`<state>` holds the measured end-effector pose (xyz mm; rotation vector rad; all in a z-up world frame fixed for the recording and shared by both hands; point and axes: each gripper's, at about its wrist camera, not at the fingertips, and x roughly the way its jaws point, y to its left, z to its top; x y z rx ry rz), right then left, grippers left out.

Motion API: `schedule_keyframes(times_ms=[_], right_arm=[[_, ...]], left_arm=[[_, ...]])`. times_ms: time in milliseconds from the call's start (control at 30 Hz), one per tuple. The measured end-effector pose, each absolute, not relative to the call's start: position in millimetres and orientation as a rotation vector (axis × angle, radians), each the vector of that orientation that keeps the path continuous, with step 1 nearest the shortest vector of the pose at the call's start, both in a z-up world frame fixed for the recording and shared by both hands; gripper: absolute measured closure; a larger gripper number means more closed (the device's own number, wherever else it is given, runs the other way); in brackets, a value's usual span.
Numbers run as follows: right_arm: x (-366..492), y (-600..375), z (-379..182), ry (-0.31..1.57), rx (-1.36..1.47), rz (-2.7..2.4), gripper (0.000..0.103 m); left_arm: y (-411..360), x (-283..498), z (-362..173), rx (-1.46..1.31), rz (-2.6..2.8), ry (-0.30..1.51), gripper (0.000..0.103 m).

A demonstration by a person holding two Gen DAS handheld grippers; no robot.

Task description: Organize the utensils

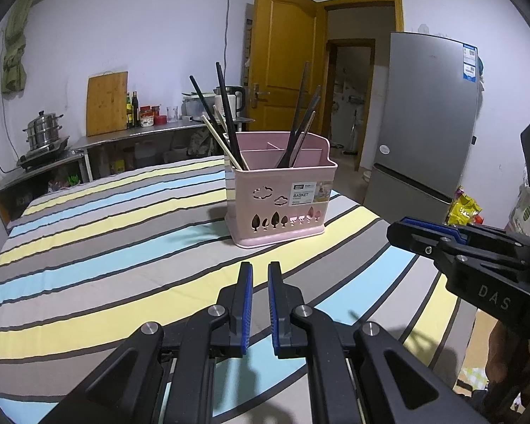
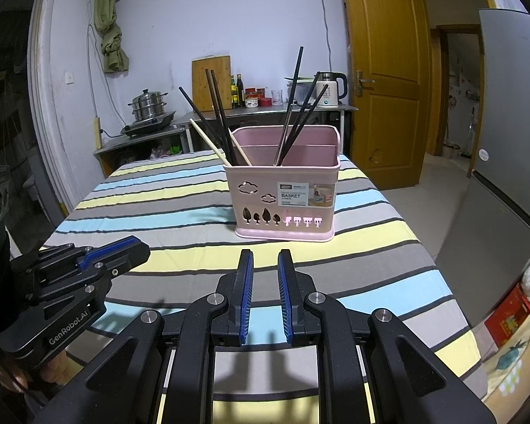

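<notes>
Left gripper point(image 1: 260, 272): filling the bottom centre of its own view, jaws sitting nearly together with only a thin gap, clenched on nothing; its body is reading "GenRobot.AI" at the lower left of the right view.
Right gripper point(image 2: 265, 259): sitting at the bottom centre of its view, jaws standing a little apart, grasping nothing; its side is showing "DAS" at the right of the left view.
Striped cloth point(image 2: 194, 208): covering the table beneath both grippers.
Pink basket point(image 2: 286, 198): standing upright on the cloth at frame centre, well apart from both grippers, divided into compartments.
Chopsticks point(image 2: 219, 113): leaning in the basket, dark and pale ones at its left end, more dark ones point(image 2: 300, 116) leaning toward its right.
Label point(image 2: 305, 194): showing "BASKET" on the basket's front wall; smaller print is staying unreadable.
</notes>
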<state>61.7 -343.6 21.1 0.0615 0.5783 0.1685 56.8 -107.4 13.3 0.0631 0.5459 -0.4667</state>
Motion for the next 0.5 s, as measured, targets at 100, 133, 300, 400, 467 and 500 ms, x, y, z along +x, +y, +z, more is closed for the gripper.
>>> schedule_keyframes(times_ms=[100,133,300,400,467,500], right_arm=[[61.9,-343.7,20.9,0.579,0.062,0.168,0.089],[62.0,-344.6,20.3,0.579,0.060,0.168,0.089],[62.2,-345.7,20.6,0.579,0.059,0.166,0.089],[62.5,-345.7,20.5,0.580,0.060,0.167,0.089],[62.3,-345.8,20.4,0.580,0.059,0.167,0.089],[62.4,-345.7,20.4,0.580,0.058,0.167,0.089]], left_arm=[[-108.0,55.9,13.5,0.068,-0.471,0.544,0.096],[-108.1,56.0,13.4,0.066,-0.473,0.545,0.095],[-108.4,55.7,13.6,0.063,-0.480,0.544,0.096],[-108.5,56.2,13.6,0.060,-0.481,0.545,0.095],[-108.0,56.1,13.3,0.057,-0.482,0.545,0.096],[-107.6,56.2,13.3,0.057,-0.481,0.544,0.095]])
